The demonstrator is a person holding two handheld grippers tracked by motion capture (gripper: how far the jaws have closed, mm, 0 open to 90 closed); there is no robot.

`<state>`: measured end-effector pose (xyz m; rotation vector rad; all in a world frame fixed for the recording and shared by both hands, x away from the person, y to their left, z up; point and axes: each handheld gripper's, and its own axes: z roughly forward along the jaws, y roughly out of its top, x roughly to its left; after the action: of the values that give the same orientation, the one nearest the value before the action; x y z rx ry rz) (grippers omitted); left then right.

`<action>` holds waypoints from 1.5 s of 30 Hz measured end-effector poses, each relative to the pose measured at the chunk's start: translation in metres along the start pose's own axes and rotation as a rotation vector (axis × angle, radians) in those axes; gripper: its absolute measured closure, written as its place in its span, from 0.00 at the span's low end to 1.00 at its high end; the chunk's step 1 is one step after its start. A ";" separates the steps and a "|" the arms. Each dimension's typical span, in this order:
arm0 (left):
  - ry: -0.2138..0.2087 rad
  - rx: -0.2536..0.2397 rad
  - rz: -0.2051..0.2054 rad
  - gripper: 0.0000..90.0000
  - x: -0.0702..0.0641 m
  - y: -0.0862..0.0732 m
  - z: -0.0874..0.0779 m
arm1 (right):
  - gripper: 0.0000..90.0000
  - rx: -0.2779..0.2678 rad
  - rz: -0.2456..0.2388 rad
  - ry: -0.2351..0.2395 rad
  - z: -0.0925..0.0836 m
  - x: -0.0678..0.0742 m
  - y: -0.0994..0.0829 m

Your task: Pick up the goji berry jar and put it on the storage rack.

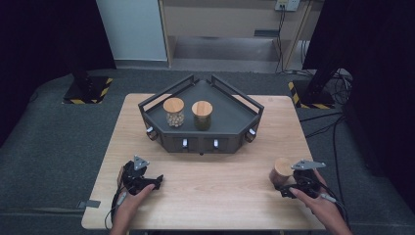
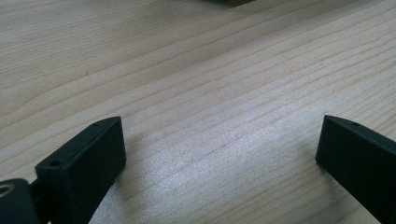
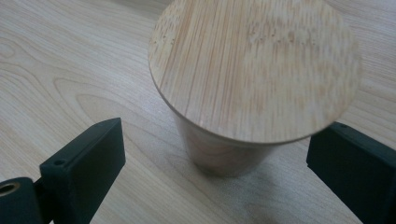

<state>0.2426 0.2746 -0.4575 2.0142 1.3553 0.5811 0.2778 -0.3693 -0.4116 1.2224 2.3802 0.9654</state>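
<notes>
Wooden table on grey carpet | dark tray at far side holds two lidded jars | third jar stands upright near right front edge | right gripper released, jaws straddling that jar, not pressing | left gripper released, jaws wide over bare wood.

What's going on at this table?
A person holds a gripper in each hand. The right gripper has its jaws open around a wooden-lidded jar standing on the table, not yet clamped. The left gripper sits open over bare wood. Two more lidded jars stand on a dark corner shelf.
</notes>
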 end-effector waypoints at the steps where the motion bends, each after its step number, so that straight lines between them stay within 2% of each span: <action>1: 0.000 0.000 0.000 0.00 0.000 0.000 0.000 | 0.06 -0.003 -0.004 -0.002 0.001 0.001 0.000; 7: 0.000 0.000 0.000 0.00 0.000 0.000 0.000 | 0.11 0.007 -0.020 -0.021 0.006 0.004 0.003; 21: 0.000 0.000 0.000 0.00 0.000 0.000 0.000 | 0.22 -0.023 -0.029 -0.069 0.012 0.010 0.003; 25: 0.000 0.000 0.000 0.00 0.000 0.000 0.000 | 0.28 -0.022 -0.041 -0.096 0.013 0.015 0.004; 30: 0.000 0.000 0.000 0.00 0.000 0.000 0.000 | 0.29 -0.021 -0.016 -0.085 0.011 0.012 0.005; 39: 0.000 0.000 0.000 0.00 0.000 0.000 0.000 | 0.29 -0.024 -0.009 -0.087 0.007 0.016 0.009; 45: 0.000 0.000 0.000 0.00 0.000 0.000 0.000 | 0.29 -0.037 -0.030 -0.089 -0.001 0.022 0.018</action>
<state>0.2427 0.2746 -0.4574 2.0142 1.3554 0.5807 0.2750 -0.3448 -0.3975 1.1880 2.2956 0.9222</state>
